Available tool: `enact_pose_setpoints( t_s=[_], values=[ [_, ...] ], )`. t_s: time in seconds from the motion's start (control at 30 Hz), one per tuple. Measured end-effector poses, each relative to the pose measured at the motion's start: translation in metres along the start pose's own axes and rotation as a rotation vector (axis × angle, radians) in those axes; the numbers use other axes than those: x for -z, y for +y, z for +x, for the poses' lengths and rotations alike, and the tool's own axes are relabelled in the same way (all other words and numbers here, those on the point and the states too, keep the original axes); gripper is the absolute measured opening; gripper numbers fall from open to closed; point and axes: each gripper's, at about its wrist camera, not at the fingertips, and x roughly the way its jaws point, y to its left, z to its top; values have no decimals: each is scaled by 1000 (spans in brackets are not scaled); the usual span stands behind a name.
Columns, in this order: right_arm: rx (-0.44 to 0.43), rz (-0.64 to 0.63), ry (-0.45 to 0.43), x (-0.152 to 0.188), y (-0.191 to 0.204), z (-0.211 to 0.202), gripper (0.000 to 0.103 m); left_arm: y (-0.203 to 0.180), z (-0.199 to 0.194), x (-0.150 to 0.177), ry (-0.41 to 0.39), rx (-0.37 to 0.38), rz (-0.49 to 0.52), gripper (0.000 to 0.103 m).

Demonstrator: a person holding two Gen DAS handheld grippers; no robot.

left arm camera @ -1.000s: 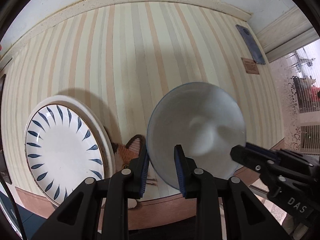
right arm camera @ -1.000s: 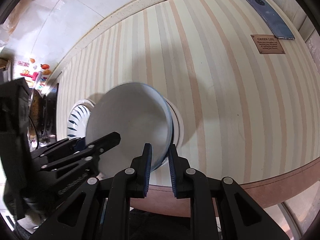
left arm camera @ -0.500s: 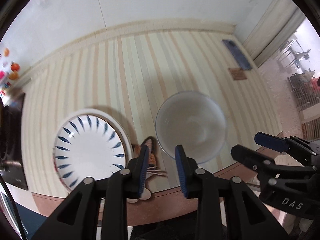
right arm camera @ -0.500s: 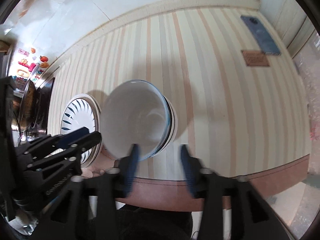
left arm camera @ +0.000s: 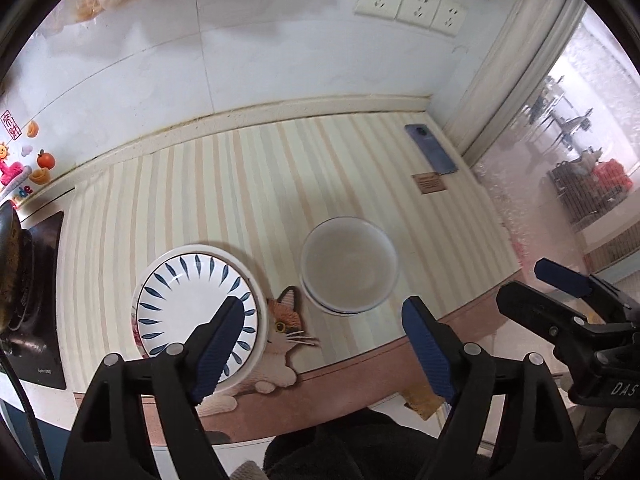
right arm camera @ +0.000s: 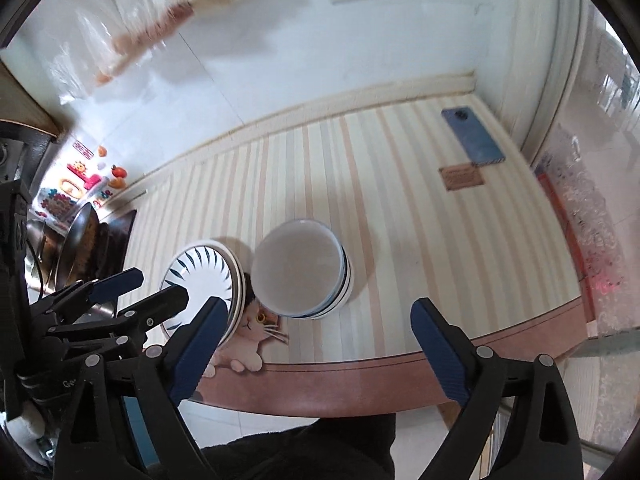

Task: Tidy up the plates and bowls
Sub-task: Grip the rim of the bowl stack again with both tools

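The bowl stack (right arm camera: pixel 301 270) sits near the front edge of the striped counter (right arm camera: pixel 400 216), white bowl nested on top, with the plate stack (left arm camera: pixel 198 306) just beside it to the left, also by the front edge. A second ago both claws pinched the top bowl's rim; now the left gripper (left arm camera: pixel 324 344) and right gripper (right arm camera: pixel 316 352) are spread wide, empty, and pulled back high above the counter (nothing hangs between the fingers). That suggests the bowl is released and the sorting is probably finished, plates and bowls in separate piles. A phone (right arm camera: pixel 472 136) lies at the far right corner.
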Motion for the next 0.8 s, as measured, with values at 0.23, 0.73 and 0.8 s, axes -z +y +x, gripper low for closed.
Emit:
enact_pose_setpoints(
  t_s=[0.23, 0.73, 0.8],
  values=[
    [4, 0, -74, 8, 7, -44, 102, -6, -29, -2, -39, 64, -3, 93],
    [-9, 49, -55, -5, -10, -34, 102, -4, -8, -22, -42, 112, 10, 93],
    [-47, 68, -9, -10, -19, -13, 102, -1, 11, -28, -16, 113, 2, 93]
  ],
)
